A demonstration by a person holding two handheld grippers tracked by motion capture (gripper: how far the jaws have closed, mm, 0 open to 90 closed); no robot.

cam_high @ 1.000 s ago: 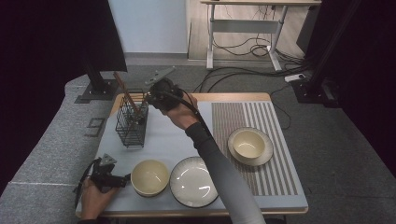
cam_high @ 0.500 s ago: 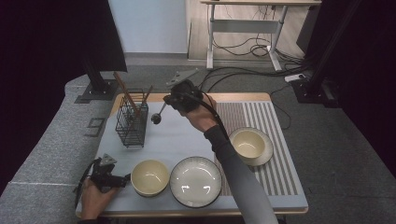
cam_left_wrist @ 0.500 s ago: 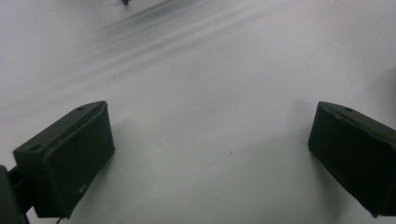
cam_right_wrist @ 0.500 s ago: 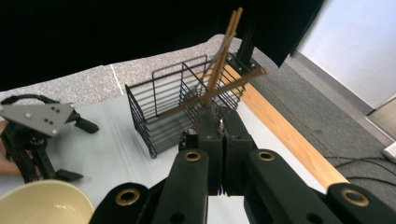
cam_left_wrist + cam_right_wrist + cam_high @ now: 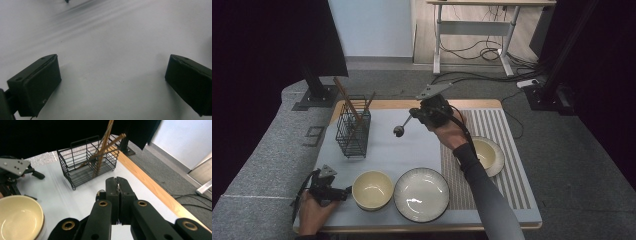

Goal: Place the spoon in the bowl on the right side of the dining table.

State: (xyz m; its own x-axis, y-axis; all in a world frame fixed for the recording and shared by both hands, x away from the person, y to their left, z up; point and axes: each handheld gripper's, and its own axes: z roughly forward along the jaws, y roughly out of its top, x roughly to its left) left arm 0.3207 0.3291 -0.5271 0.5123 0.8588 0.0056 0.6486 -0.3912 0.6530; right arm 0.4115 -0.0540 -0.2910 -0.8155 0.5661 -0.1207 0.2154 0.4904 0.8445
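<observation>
Pale grey matting covers my table (image 5: 412, 150), and above its middle my right gripper (image 5: 415, 116) has its jaws pinched tight on a metal spoon (image 5: 402, 126), whose bowl hangs toward 8 o'clock, clear of the mat. At 9 o'clock from the spoon stands the wire basket (image 5: 353, 131) with wooden chopsticks (image 5: 346, 100) leaning in it. Down at 7 o'clock my left gripper (image 5: 343, 191) rests on the mat, jaws spread wide and holding nothing, just beside the cream bowl (image 5: 372, 190), with the grey plate (image 5: 421, 194) next along.

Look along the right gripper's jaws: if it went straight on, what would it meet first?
Probably the wire basket holding chopsticks. The right gripper, shut on a spoon, points at it, though depth is unclear.
</observation>
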